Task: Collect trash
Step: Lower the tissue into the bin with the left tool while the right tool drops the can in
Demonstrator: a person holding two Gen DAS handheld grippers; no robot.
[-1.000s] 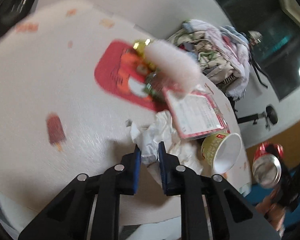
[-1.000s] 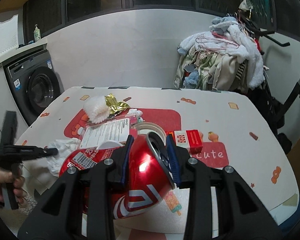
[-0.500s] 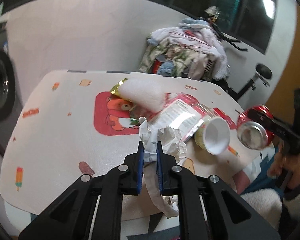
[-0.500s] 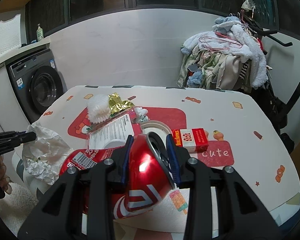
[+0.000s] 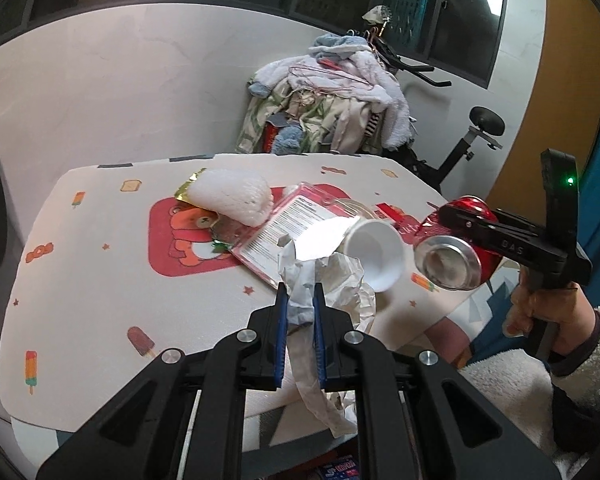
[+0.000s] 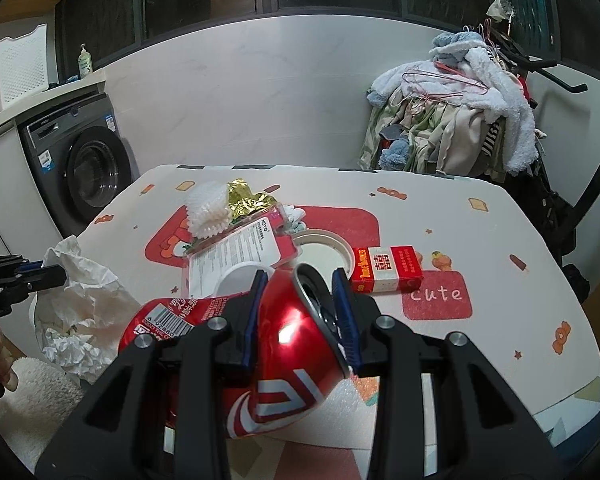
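A white table (image 6: pixel 440 208) printed with small treats and a red bear panel fills the middle of both views. Behind it, at the upper right, a heap of clothes (image 6: pixel 460 120) hangs over a rack, and a washing machine (image 6: pixel 84 160) stands at the left of the right wrist view.

On the table's centre lies a cluster of trash: a white foam fruit net (image 5: pixel 232 196) touching a crumpled gold foil wrapper (image 6: pixel 246 198), a pink packet with a white printed label (image 6: pixel 236 256) just in front of them, a white paper cup (image 5: pixel 374 254) lying on its side with its mouth toward the camera, a roll of tape (image 6: pixel 320 246), and a red and white carton (image 6: pixel 388 270) beside the word "cute".

The left gripper (image 5: pixel 299 312) has its 2 blue-padded jaws nearly together, pinching a crumpled white paper bag (image 5: pixel 332 280), which hangs clear of the table at the lower centre of its view.

The right gripper (image 6: pixel 300 308) is clamped narrow on a dented red soda can (image 6: pixel 292 344), held at the table's near edge; in the left wrist view the can (image 5: pixel 452 252) shows its silver base at the right.
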